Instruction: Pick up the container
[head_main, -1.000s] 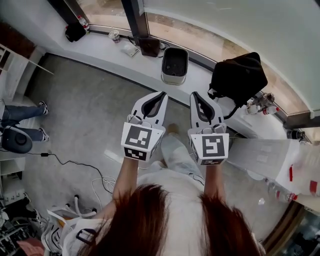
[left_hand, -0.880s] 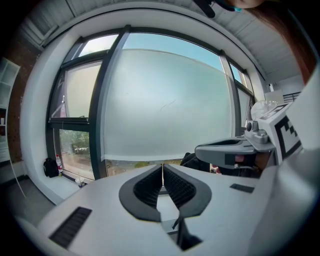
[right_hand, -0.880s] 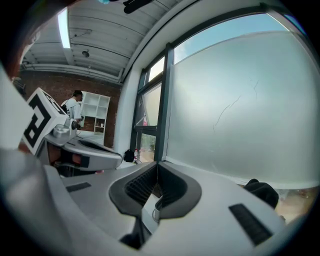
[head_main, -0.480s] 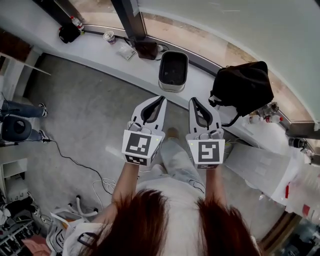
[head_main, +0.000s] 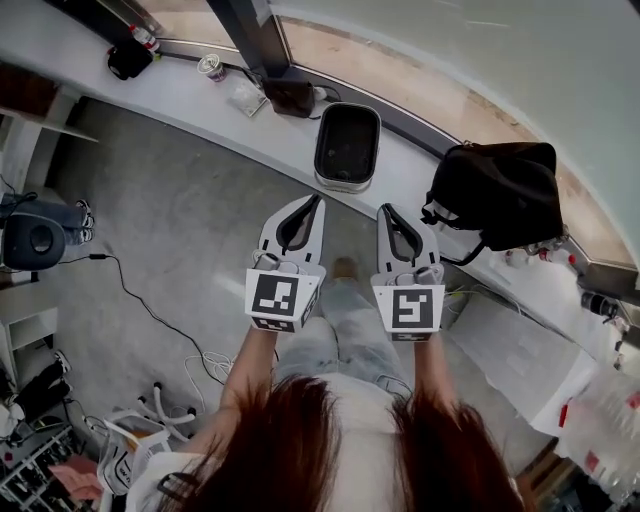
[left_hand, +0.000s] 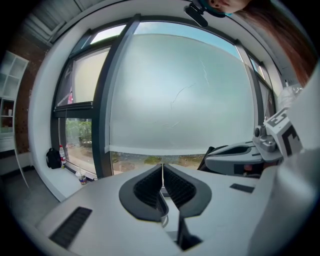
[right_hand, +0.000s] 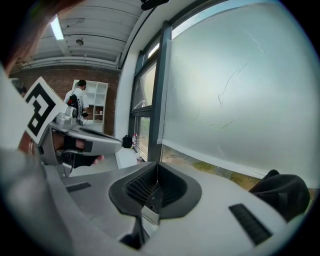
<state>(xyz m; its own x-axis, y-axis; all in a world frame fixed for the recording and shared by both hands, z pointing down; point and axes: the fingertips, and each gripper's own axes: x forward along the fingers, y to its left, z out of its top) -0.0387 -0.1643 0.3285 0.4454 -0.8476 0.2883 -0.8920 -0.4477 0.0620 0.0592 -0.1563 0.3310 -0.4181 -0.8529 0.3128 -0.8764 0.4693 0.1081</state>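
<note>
Container (head_main: 347, 145) question: it's the rounded rectangular tub with pale outer walls and a dark inside. It sits on the white window ledge (head_main: 170, 85), with its near end close to the ledge's front edge. The black bag (head_main: 500, 195) is further along the ledge to the right, apart from it. How do you reckon it handles?

Reply: Looks like stiff moulded plastic to me, so it shouldn't flex or crush. The walls are smooth though, so probably slippery. Weight is the unknown. The inside is just dark, and I can't tell if it's empty or has something in it. Empty, it'd be light. Filled, a one-sided grab would likely tip it.

OP: So where would you take hold?

Reply: The rim. Put one jaw inside the wall and one outside, pinching the lip. I'd go for both long sides, one gripper each, so it comes up level. Right now neither is ready. The left gripper (head_main: 317, 198) and the right gripper (head_main: 384, 210) are both fully closed, pads together with nothing between them. They're side by side over the floor, short of the ledge and well apart from the tub. They'd have to open up before going in.
</note>
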